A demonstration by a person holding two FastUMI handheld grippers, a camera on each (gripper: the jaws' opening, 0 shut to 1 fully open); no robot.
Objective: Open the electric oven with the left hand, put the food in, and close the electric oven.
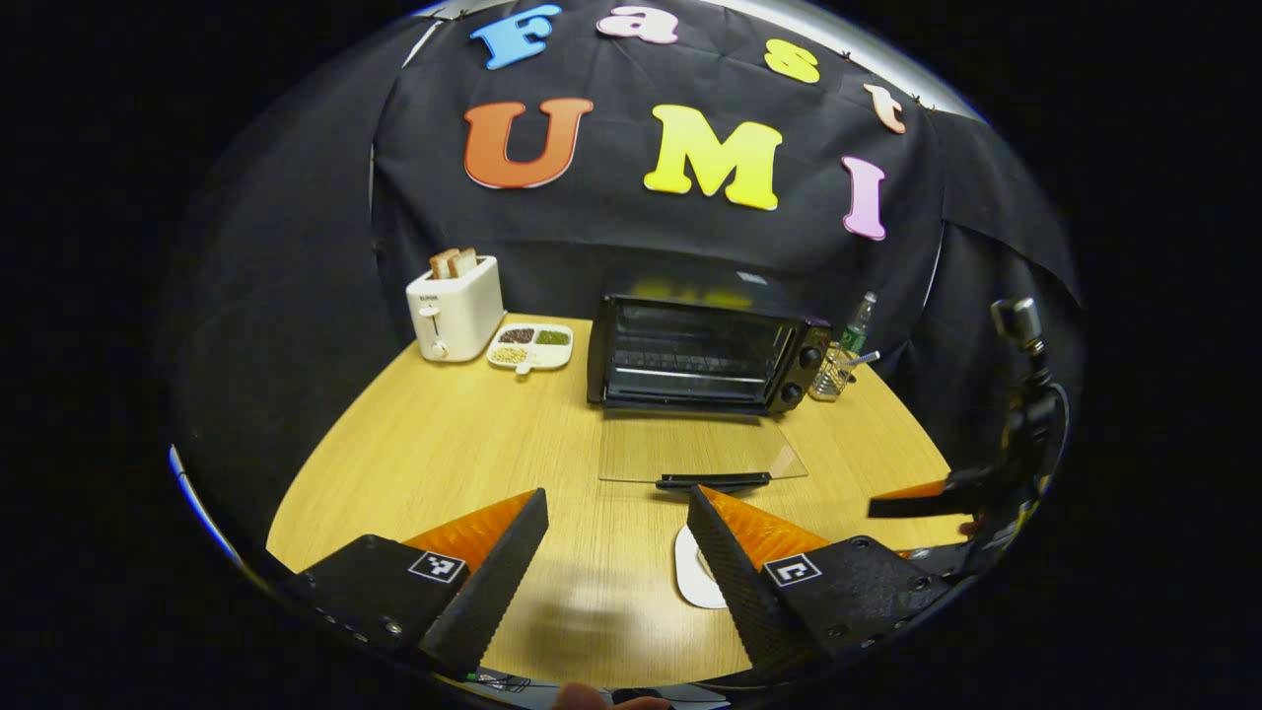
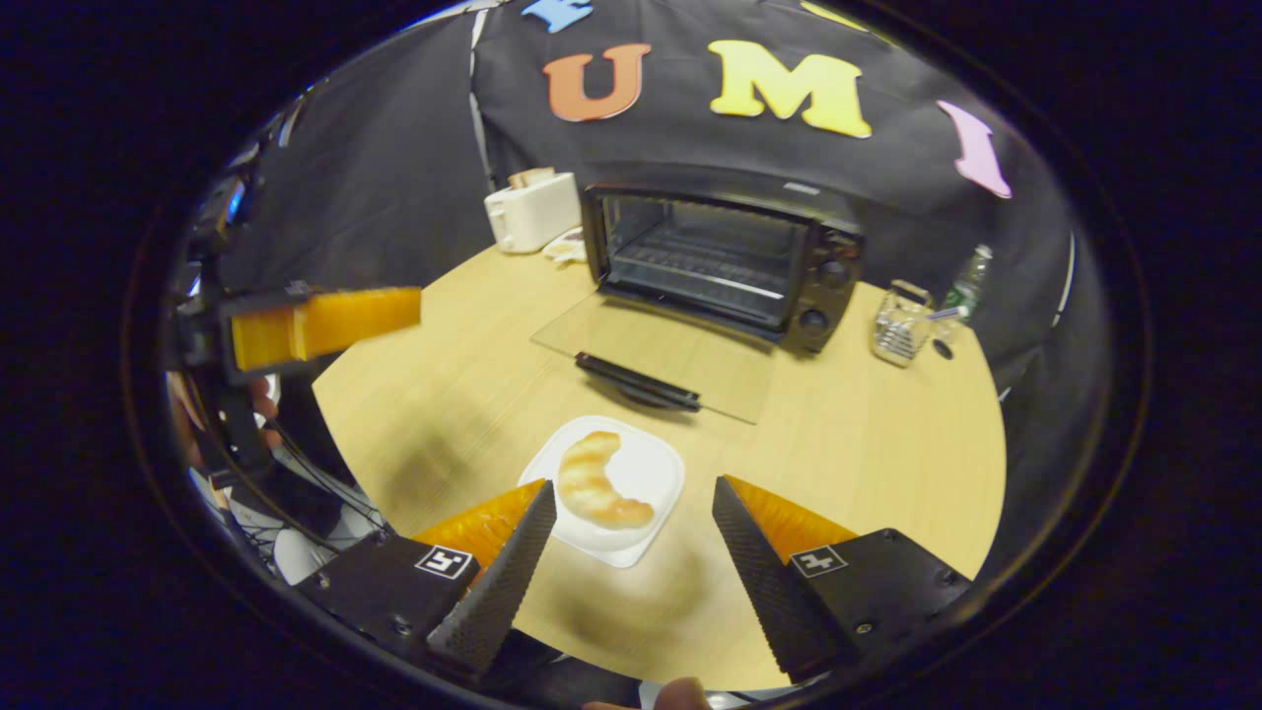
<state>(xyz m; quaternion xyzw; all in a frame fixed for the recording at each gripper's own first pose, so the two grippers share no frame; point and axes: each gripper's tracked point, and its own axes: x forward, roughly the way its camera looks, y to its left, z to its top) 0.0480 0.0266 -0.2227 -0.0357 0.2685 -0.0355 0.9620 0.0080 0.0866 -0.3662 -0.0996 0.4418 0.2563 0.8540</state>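
One electric oven (image 1: 702,355) stood on the bench (image 1: 444,444) straight ahead of the left gripper (image 1: 616,518), its glass door (image 1: 700,446) dropped flat onto the wood toward the fingers, the dark handle (image 1: 713,481) nearest them. Two control knobs showed on the oven's right side. The left gripper's two fingers were spread wide with nothing between them, hovering above the bench; a sliver of one white plate (image 1: 690,572) peeked out beside the right finger. In the right gripper view, that plate (image 2: 646,468) lay just ahead of the right gripper (image 2: 631,508), between and slightly beyond its two fingers, carrying one croissant (image 2: 595,481). Those fingers were also wide apart and empty, not touching plate or food. Beyond the plate lay the open door, then the oven cavity with its wire rack. Off to the left of the fingers stood one white toaster (image 1: 455,308) with two bread slices, and beside it one divided dish (image 1: 530,346). To the oven's right sat one clear holder (image 2: 899,322) and one bottle (image 2: 969,276).
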